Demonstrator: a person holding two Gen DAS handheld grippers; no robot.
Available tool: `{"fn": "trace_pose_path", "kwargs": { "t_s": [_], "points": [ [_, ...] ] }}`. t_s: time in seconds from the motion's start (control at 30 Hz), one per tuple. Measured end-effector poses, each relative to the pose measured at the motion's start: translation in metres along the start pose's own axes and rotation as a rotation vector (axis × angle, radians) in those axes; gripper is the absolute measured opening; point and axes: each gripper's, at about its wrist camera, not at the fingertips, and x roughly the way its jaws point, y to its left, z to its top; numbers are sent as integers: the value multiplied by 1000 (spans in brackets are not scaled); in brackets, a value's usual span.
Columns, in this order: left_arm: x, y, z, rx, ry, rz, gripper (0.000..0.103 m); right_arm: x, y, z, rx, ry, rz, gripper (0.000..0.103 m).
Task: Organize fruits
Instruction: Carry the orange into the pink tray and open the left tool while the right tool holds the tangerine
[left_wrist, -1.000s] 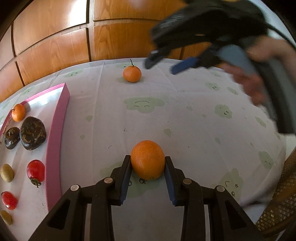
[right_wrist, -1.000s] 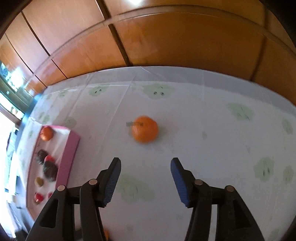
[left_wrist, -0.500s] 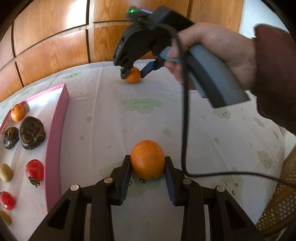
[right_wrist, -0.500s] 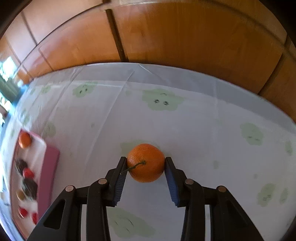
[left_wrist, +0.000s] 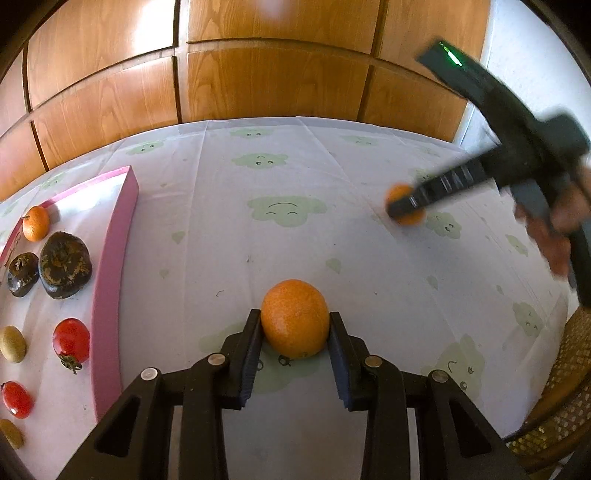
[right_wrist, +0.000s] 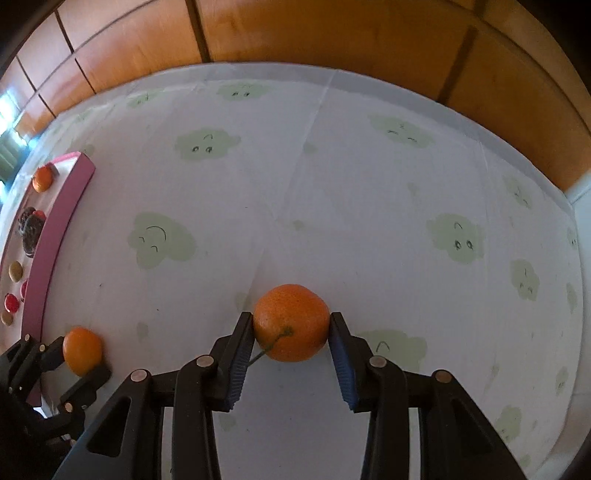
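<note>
My left gripper (left_wrist: 294, 334) is shut on an orange (left_wrist: 294, 318) just above the cloud-print tablecloth; it also shows in the right wrist view (right_wrist: 82, 350). My right gripper (right_wrist: 291, 332) is shut on a stemmed tangerine (right_wrist: 291, 322), seen blurred at the right of the left wrist view (left_wrist: 404, 209). A pink-rimmed tray (left_wrist: 112, 280) at the left holds a small tangerine (left_wrist: 36, 228), two dark brown fruits (left_wrist: 63, 263), red tomatoes (left_wrist: 71, 340) and small kiwis (left_wrist: 12, 344).
Wooden wall panels (left_wrist: 273, 74) stand behind the table. A wicker chair (left_wrist: 565, 398) is at the table's right edge. The tablecloth (right_wrist: 332, 184) stretches between the tray and the right edge.
My right gripper closed on the stemmed tangerine at the far middle of the table and carried it to the right. My left gripper kept holding the orange in place.
</note>
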Motion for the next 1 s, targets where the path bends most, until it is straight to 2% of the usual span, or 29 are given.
{"fn": "trace_pose_path", "kwargs": {
  "t_s": [0.17,0.37,1.0],
  "points": [
    [-9,0,0,-6,5,35,35,8,-2,1,19,9,4,40],
    [-35,1,0,2,-48,69,35,5,-4,-5,35,4,15,41],
    [-71,1,-1,-13,-87,93,35,5,-9,2,79,11,39,42]
  ]
}}
